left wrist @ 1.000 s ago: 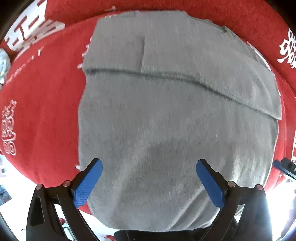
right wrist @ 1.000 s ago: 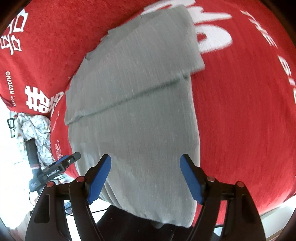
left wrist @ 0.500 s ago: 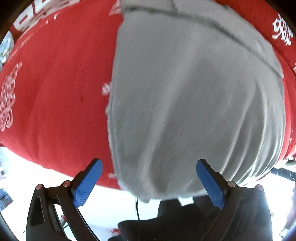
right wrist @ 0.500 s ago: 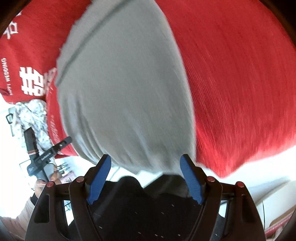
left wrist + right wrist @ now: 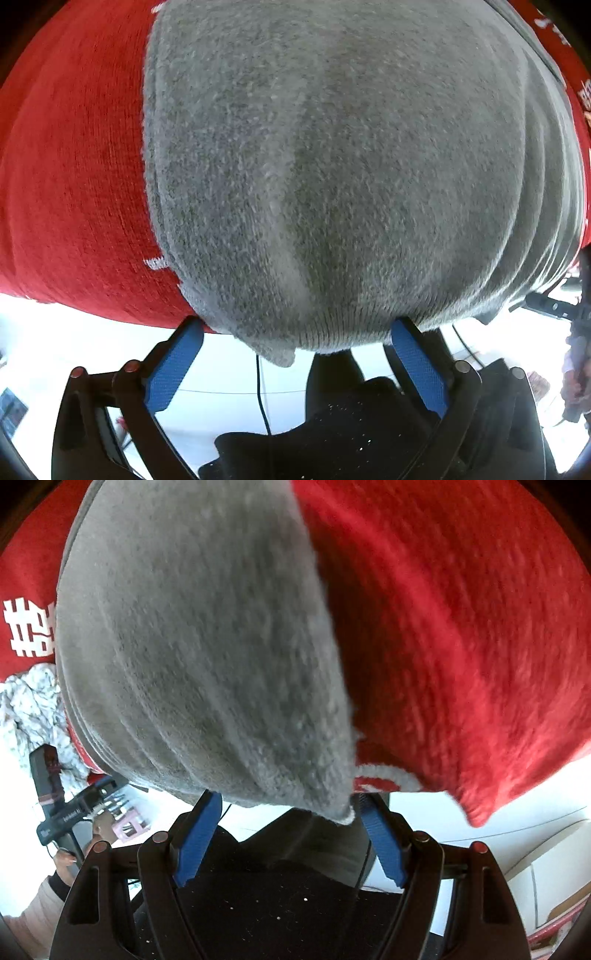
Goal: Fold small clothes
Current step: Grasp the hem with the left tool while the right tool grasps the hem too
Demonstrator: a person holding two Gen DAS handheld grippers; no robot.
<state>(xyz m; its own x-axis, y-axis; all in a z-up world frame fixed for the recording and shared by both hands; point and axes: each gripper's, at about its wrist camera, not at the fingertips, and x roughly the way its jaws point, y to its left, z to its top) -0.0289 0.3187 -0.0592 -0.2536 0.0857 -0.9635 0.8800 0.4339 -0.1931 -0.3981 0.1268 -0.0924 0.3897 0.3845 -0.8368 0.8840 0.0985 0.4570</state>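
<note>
The grey garment (image 5: 332, 177) lies on the red-covered surface (image 5: 74, 184), its near hem overhanging. Both corners are being approached: left hand-held gripper (image 5: 295, 332) wide, right hand-held gripper (image 5: 288, 805) half-wide, jaws just narrowing, nothing pinched. Closing on the hem seems needed next.

Grey garment (image 5: 332, 166) top cut off

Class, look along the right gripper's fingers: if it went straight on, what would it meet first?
Most likely the near hem of the grey knitted garment, overhanging the red cloth; the right gripper already straddles that edge.
</note>
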